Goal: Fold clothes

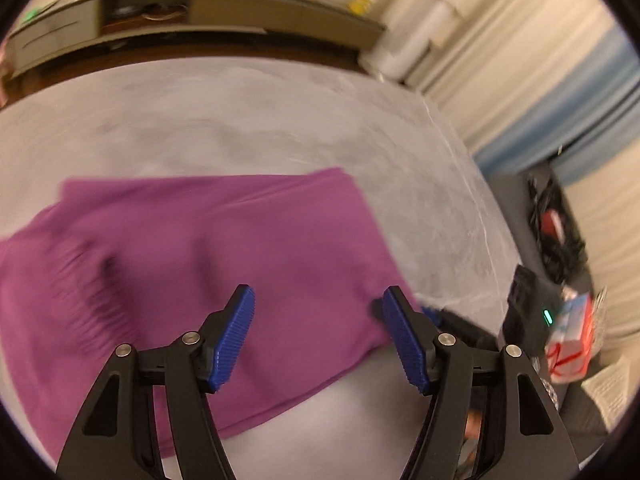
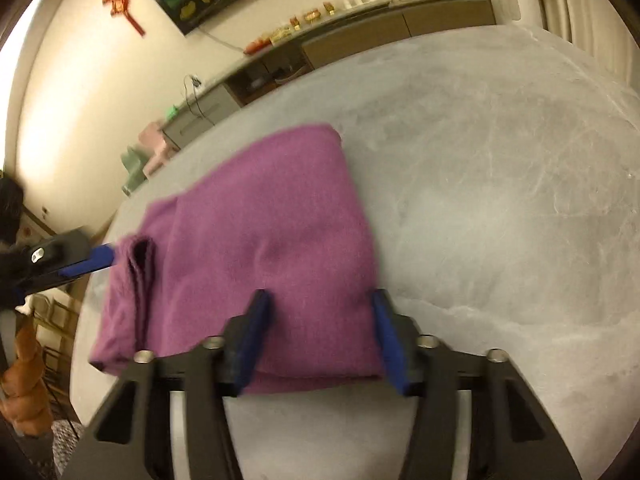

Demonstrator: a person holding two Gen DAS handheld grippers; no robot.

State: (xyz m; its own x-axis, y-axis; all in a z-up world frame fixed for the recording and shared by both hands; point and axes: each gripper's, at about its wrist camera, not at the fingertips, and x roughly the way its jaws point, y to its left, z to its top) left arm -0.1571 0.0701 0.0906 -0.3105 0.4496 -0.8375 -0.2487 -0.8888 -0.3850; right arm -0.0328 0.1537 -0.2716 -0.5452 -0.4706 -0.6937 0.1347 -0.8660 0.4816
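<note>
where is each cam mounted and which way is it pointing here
Left wrist: sits on the left gripper, looks forward and down over the purple garment on the grey table, toward a sideboard and curtains; its own open blue fingers show.
Right wrist: sits on the right gripper, looks down at the folded garment toward the wall; its own fingers show, and the left gripper enters at far left.
Shared: garment, table, sideboard.

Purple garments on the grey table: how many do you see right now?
1. A single purple garment, already folded into a rough rectangle, lies on the grey table ahead of both grippers. The blurred pictures might hide another piece tucked inside its folds.
</note>
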